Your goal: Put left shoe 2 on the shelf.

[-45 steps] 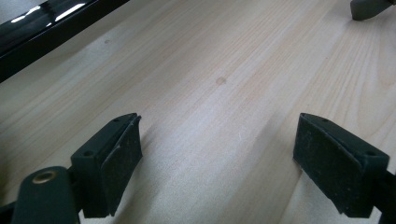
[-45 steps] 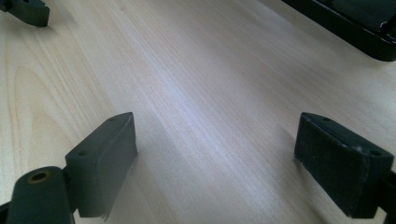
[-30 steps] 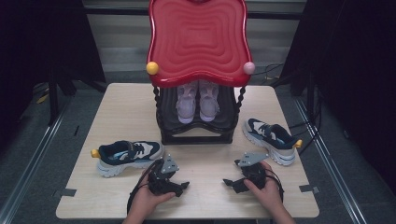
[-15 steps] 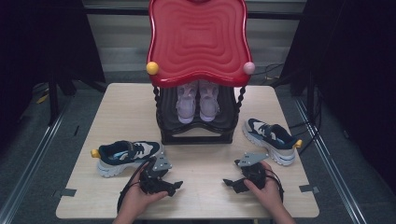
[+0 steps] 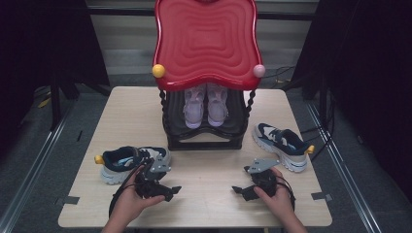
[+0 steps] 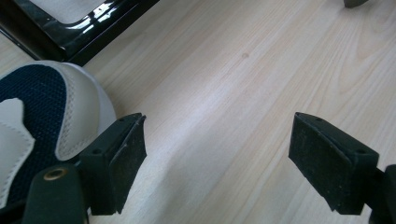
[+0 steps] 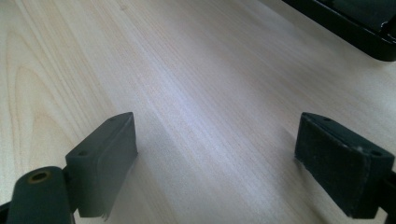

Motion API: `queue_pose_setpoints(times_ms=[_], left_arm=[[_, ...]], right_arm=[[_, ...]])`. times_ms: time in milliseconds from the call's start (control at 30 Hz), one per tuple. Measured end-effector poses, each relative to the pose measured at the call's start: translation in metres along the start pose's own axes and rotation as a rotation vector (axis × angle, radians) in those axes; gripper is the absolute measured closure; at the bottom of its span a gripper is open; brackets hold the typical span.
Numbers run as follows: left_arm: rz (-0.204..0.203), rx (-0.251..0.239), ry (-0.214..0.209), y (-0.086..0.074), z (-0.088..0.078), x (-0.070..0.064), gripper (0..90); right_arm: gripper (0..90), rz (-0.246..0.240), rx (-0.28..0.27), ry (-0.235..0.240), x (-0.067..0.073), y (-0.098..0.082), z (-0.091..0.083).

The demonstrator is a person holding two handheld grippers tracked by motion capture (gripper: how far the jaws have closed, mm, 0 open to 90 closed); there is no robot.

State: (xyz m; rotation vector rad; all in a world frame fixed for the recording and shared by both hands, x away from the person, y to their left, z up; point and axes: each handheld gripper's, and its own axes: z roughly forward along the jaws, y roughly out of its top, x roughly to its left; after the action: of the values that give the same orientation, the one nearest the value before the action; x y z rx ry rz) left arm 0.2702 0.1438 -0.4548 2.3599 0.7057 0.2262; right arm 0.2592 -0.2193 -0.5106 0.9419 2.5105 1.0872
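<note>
On the pale wooden table point(image 5: 209, 160), a navy and white sneaker point(image 5: 131, 161) lies at the left and its match point(image 5: 282, 144) at the right. My left gripper point(image 5: 171, 190) hovers just in front of the left sneaker, jaws pointing right, open and empty. In the left gripper view its jaws point(image 6: 217, 144) stand wide over bare wood, with the sneaker's toe point(image 6: 51, 112) beside the left jaw. My right gripper point(image 5: 239, 190) rests near the front edge, pointing left, open. In the right gripper view nothing lies between its jaws point(image 7: 215, 149).
A black shoe rack point(image 5: 204, 138) with a wavy red top point(image 5: 206, 39) stands at the table's middle back. A pair of lilac shoes point(image 5: 206, 104) sits on its lower shelf. The rack's base shows in the gripper views point(image 6: 88, 28) point(image 7: 359, 28). Dark floor surrounds the table.
My left hand has lifted and shifted left, closer to the left sneaker. The right hand has kept still.
</note>
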Motion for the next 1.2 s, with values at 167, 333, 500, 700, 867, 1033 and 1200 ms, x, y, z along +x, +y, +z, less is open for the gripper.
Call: queue_pose_setpoints(times_ms=[167,333,500,700,867,1033,1200], left_arm=[[-0.001,0.007,0.010,0.002,-0.007,0.005,18.5],[-0.012,-0.007,0.016,0.004,-0.017,0.013,18.5],[-0.023,-0.036,0.049,0.005,-0.030,0.024,18.5],[-0.036,-0.027,0.118,0.004,-0.048,0.040,18.3],[-0.063,-0.044,0.190,-0.001,-0.062,0.055,18.2],[-0.090,-0.013,0.240,-0.014,-0.063,0.071,18.0],[-0.088,0.039,0.246,-0.027,-0.054,0.082,21.0]], right_arm=[[12.4,0.000,0.000,0.000,0.000,0.000,0.000],[12.4,0.000,0.000,0.000,0.000,0.000,0.000],[12.4,0.000,0.000,0.000,0.000,0.000,0.000],[12.4,0.000,0.000,0.000,0.000,0.000,0.000],[12.4,0.000,0.000,0.000,0.000,0.000,0.000],[12.4,0.000,0.000,0.000,0.000,0.000,0.000],[12.4,0.000,0.000,0.000,0.000,0.000,0.000]])
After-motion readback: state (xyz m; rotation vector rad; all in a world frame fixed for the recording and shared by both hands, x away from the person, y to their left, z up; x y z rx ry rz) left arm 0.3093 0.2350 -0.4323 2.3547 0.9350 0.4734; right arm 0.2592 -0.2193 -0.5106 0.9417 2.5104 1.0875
